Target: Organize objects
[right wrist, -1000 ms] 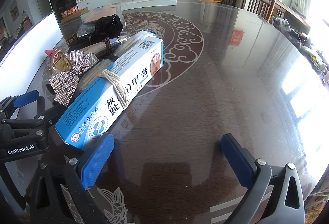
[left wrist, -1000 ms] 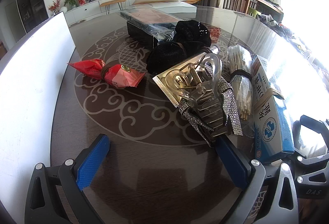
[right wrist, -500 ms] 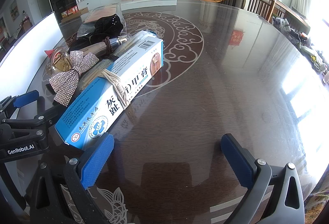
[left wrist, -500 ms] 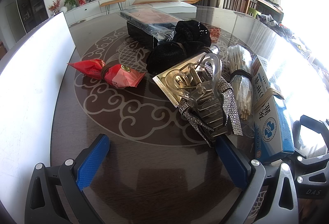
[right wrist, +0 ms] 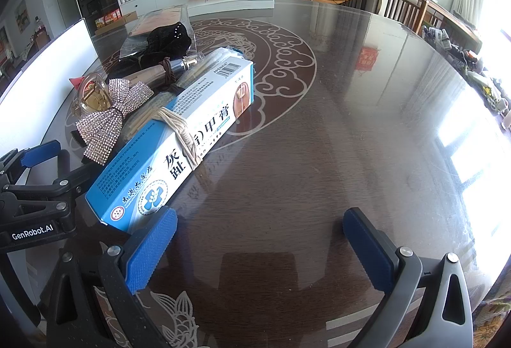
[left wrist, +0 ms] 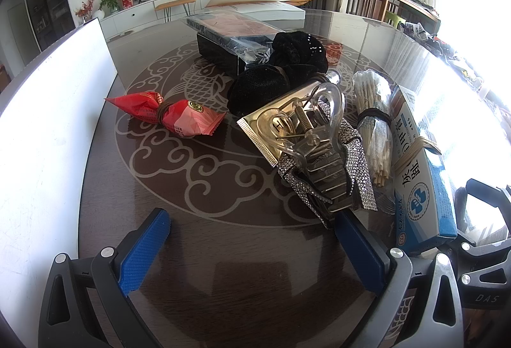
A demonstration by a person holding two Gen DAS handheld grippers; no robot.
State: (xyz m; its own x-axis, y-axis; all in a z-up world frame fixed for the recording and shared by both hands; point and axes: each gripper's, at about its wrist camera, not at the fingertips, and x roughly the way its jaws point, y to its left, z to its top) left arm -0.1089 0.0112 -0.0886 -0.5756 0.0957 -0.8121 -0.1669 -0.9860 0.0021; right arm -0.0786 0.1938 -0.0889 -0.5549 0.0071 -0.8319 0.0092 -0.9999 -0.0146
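Hovering low over the dark glass surface (left wrist: 198, 252), both tools stand wide apart at the pads and hold nothing, so by my reading the task sits at its opening step, with a first item yet to be chosen. Take the blue medicine box (right wrist: 179, 137) as the landmark: it lies flat with a beige cord tied around its middle, and its near end is just beside the left pad of the right tool (right wrist: 258, 247), though I cannot tell whether they touch. To the left of the box lies a bundle of thin sticks (left wrist: 375, 121) in clear wrap, alongside it. Further left from the box is a clear hair claw clip with a rhinestone bow (left wrist: 322, 156), resting partly on a shiny gold packet; the right pad of the left tool (left wrist: 252, 247) sits right at the bow's near end. Beyond the box, farther from the tools, is a black scrunchie (left wrist: 287, 67) and a black case under a plastic-wrapped pack (left wrist: 230, 35). Well to the left of the box, apart from the cluster, a red sweet wrapper (left wrist: 169, 113) with a brown band around its waist lies alone. For the left tool, the nearest sensible pick looks to be the bow clip: shift right to centre on it, then close on its body. The right tool would need to swing left to straddle the box across its narrow width.
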